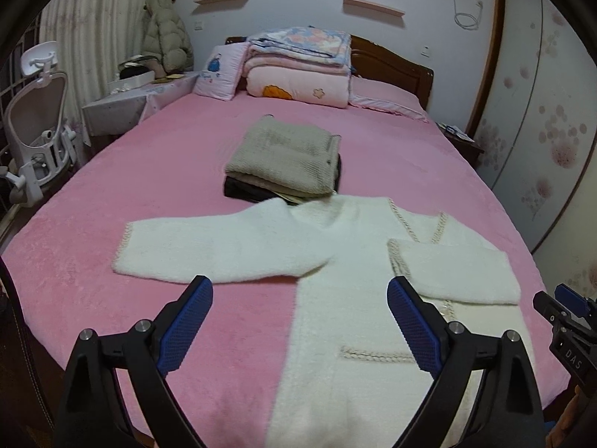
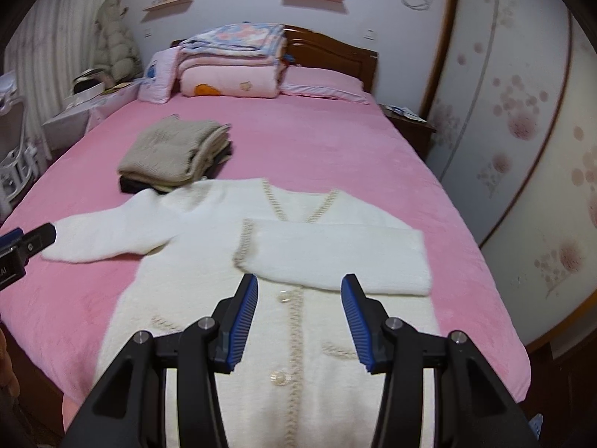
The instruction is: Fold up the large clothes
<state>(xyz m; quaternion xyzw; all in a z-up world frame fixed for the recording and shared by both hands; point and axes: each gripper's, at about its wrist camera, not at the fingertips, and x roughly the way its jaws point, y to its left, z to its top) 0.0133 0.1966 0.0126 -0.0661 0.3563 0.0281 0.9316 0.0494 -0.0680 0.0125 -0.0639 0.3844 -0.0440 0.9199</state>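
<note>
A white fluffy cardigan [image 1: 354, 261] [image 2: 209, 224] with beige trim lies flat, front up, on the pink bed [image 1: 149, 156]. One sleeve [image 1: 455, 268] [image 2: 335, 250] is folded across the chest. The other sleeve [image 1: 209, 246] [image 2: 112, 231] stretches out to the left. My left gripper [image 1: 300, 285] hangs open above the cardigan's left side, with nothing between its blue pads. My right gripper [image 2: 299, 280] hovers open over the button line, just below the folded sleeve, and holds nothing. Each gripper also shows at the edge of the other's view: right gripper [image 1: 567, 306], left gripper [image 2: 26, 242].
A stack of folded clothes [image 1: 283, 156] [image 2: 171, 149], beige on top, sits just beyond the cardigan. Folded quilts and pillows [image 1: 298, 71] lie at the wooden headboard. A white chair [image 1: 37, 119] and a side table stand left of the bed. A wardrobe [image 2: 522, 149] stands to the right.
</note>
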